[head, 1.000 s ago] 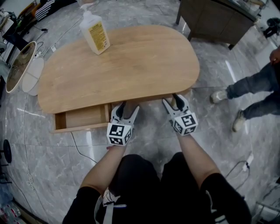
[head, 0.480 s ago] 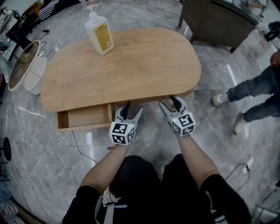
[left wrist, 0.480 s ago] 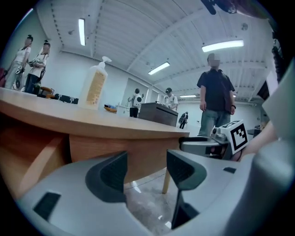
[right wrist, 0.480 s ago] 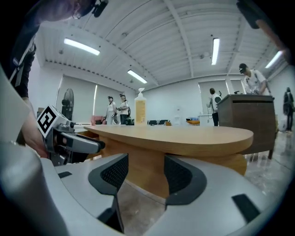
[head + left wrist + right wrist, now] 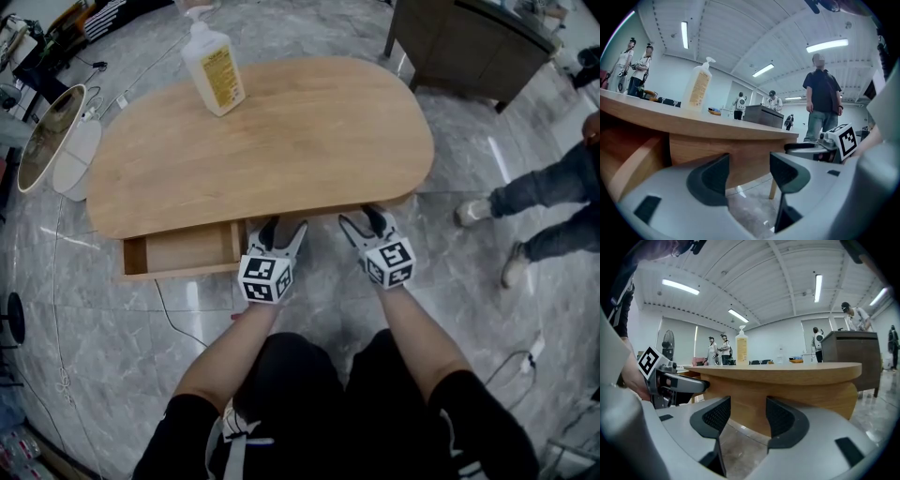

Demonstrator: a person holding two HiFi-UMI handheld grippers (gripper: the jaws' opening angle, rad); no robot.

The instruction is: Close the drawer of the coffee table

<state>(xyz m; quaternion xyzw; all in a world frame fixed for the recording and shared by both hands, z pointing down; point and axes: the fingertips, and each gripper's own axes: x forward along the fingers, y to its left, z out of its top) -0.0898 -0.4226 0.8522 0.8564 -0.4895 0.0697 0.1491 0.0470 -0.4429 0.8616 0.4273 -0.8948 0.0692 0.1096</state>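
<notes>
While drawer (image 5: 178, 251) juts open below table edge (image 5: 319, 212), left tool (image 5: 284, 227) gapes empty | right tool (image 5: 361, 217) gapes empty, near edge

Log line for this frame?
drawer open | left gripper open, empty | right gripper open, empty | both at table front

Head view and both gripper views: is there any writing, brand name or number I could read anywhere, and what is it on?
No text can be quoted; nothing is legible.
Yellow label on the pump bottle: there is print, too small and blurred to read.
Marker cube on the left gripper: a black-and-white square pattern, no letters or numbers.
Marker cube on the right gripper: the same kind of pattern, no letters or numbers.
</notes>
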